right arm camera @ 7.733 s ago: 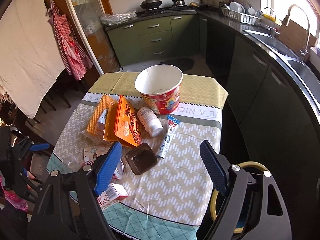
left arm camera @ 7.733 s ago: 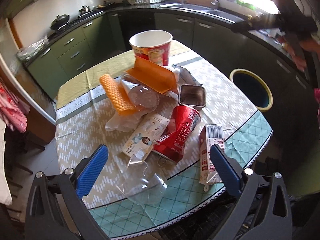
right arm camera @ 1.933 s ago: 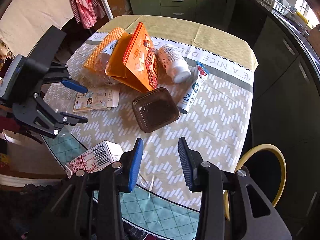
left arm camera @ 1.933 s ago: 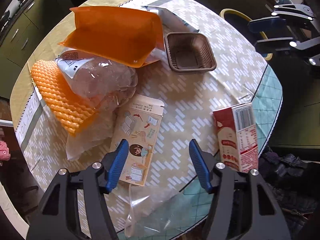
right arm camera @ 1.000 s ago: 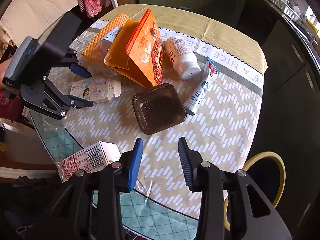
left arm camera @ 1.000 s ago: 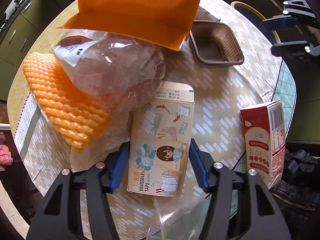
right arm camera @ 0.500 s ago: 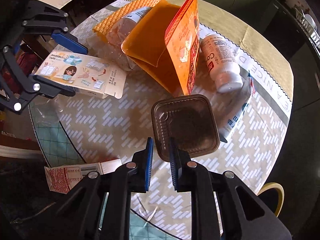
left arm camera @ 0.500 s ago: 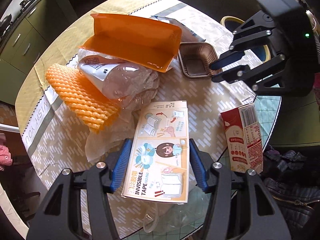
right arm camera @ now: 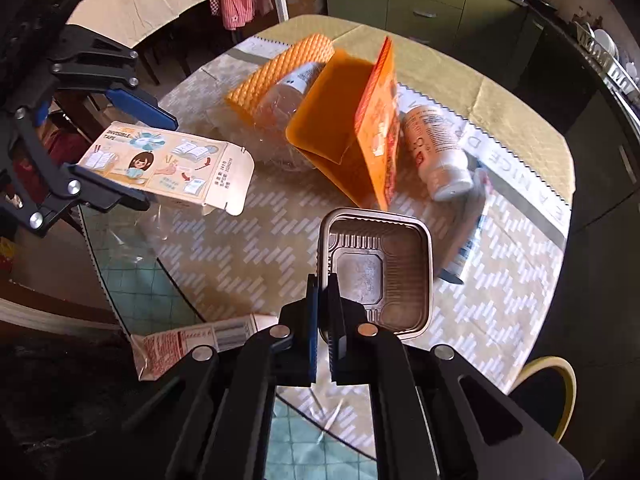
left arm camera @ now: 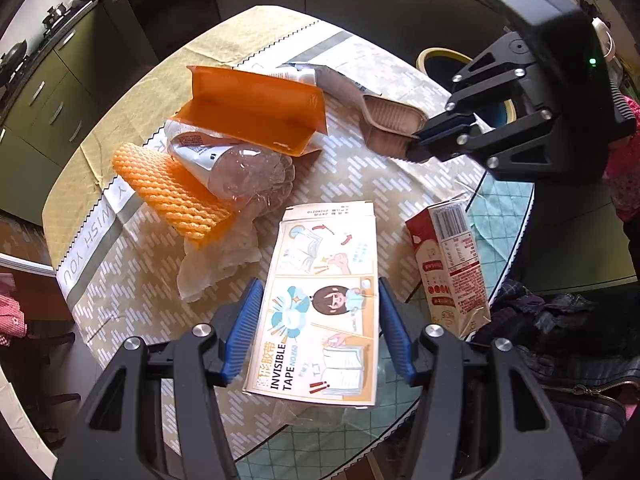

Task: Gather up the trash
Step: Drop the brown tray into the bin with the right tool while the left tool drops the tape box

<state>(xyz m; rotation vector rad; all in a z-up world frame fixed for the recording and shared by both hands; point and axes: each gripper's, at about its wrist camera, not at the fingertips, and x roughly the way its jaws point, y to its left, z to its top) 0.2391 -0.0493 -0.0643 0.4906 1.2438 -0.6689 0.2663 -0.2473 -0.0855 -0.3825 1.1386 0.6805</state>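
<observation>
Brown plastic tray (right arm camera: 376, 268) pinched by right tool (right arm camera: 323, 300); left tool (left arm camera: 318, 326) clamps one tape box (left arm camera: 324, 304).

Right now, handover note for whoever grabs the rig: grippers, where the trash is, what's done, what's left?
Left gripper: shut on the tape box, lifted off the table.
Right gripper: shut on the rim of the brown tray, tilted up.
Bin: on the floor past the table's edge, by the right gripper.
Done: both items gripped, neither binned.
Left on the table: milk carton, orange pouch, plastic bottle, orange mesh, white bottle.
</observation>
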